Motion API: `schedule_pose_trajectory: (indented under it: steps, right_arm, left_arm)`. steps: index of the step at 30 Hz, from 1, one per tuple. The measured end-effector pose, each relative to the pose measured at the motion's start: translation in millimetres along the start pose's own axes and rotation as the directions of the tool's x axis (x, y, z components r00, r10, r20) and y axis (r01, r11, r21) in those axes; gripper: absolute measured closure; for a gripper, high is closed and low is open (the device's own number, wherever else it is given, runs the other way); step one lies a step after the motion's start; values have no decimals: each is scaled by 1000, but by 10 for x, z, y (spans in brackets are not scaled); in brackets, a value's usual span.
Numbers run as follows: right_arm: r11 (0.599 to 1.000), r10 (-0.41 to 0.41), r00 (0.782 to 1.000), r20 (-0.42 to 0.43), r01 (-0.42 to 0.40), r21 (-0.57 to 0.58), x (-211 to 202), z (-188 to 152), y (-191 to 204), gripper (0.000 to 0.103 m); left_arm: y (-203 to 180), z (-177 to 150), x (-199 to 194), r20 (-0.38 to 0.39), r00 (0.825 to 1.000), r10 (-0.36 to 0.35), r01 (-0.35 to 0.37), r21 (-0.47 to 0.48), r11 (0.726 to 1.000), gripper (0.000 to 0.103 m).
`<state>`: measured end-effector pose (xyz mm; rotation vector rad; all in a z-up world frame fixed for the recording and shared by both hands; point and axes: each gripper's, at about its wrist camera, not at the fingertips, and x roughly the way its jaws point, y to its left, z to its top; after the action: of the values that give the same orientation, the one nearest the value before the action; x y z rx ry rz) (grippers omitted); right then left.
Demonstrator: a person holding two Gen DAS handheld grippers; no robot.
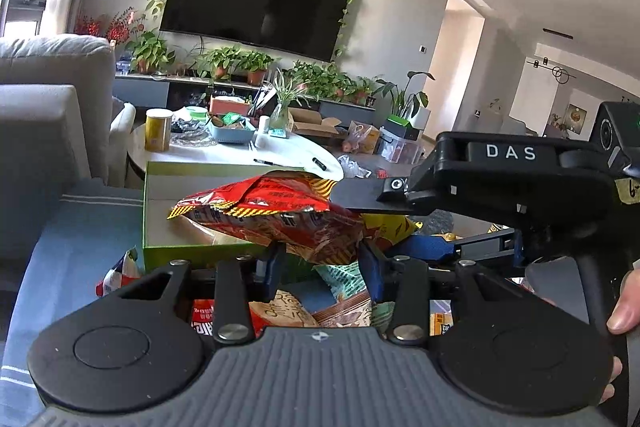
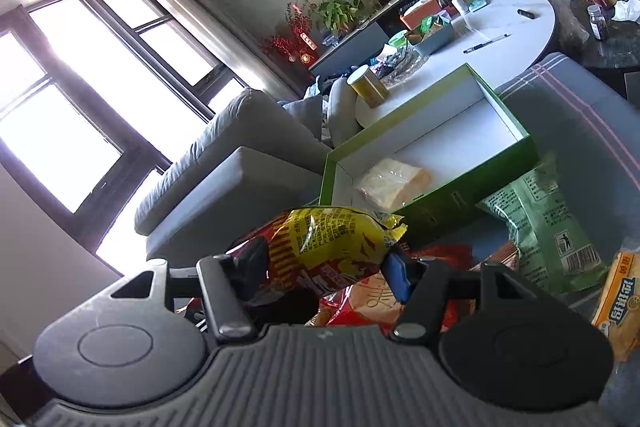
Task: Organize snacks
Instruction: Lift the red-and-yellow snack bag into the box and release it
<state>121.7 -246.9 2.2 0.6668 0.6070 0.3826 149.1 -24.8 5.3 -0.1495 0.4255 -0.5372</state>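
My left gripper [image 1: 324, 263] is shut on a red snack bag [image 1: 272, 215] with yellow-black striped edges, lifted above the pile. My right gripper [image 2: 324, 267] is shut on a yellow-and-red snack bag [image 2: 332, 239], its blue pads pressing both sides. Just beyond both bags lies an open green box [image 2: 440, 205] with a white inside, also seen in the left wrist view [image 1: 180, 251]. A wrapped bread slice [image 2: 392, 183] lies in the box. More snack packets [image 1: 280, 311] lie under the grippers.
A pale green bag [image 2: 540, 219] and an orange packet [image 2: 616, 303] lie right of the box on a blue-grey striped cover [image 1: 80, 247]. Behind stand a white round table [image 1: 240, 155] with a yellow canister [image 1: 158, 131], and a grey sofa [image 1: 48, 107] to the left.
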Motion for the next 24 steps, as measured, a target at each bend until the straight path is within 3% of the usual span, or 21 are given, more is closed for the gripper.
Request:
schedule_pose_trajectory:
  steps: [12,24]
  right_arm:
    - [999,-15,999,43,17,-39,-59,101,56,21]
    - [999,-26,1000,16,26,-24,119,310,-14,21]
  left_arm:
    - [2,97,127,29,999,-20,19,16,1000,66]
    - [87,224,410,10,1000,-26,26,8,1000,65]
